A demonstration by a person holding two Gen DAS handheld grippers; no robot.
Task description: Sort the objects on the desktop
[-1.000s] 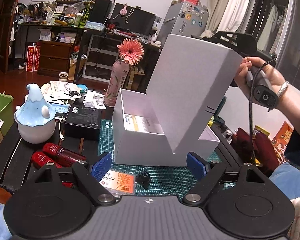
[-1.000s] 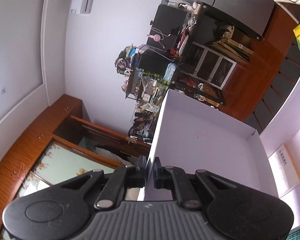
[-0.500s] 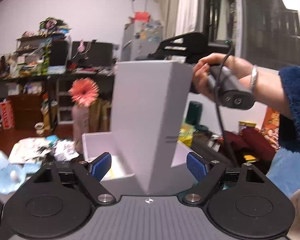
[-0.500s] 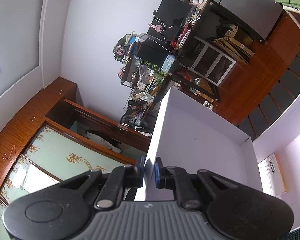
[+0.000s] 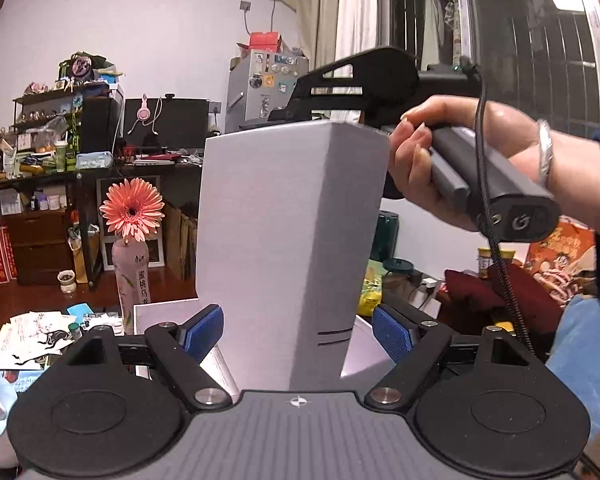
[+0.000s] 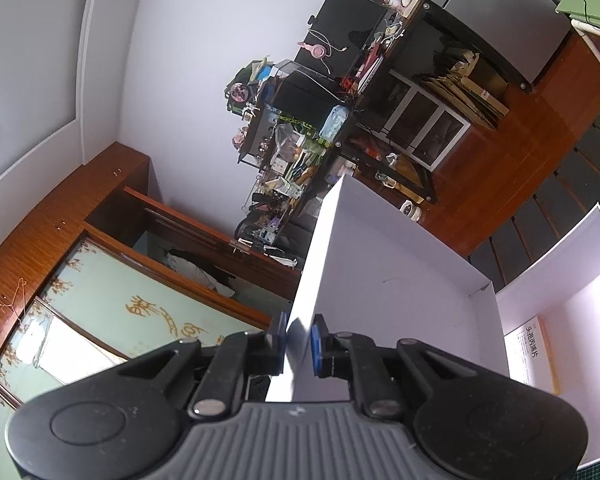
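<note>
Above box base, fingers gripping lid

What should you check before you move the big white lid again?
1. Right gripper pinching the white box lid's edge: ok, both pads press on it.
2. Left gripper free to help: ok, open, blue pads either side of the lid, not touching it.
3. Lid lifted off the white box: ok, the lid stands tilted and the box is open.
4. What is in the box: cannot tell, only a printed leaflet shows.
5. Pink flower in its bottle is near the lid's left side: ok for now, gap visible.
6. Table room to lay the lid down: cannot tell, mostly hidden.
</note>
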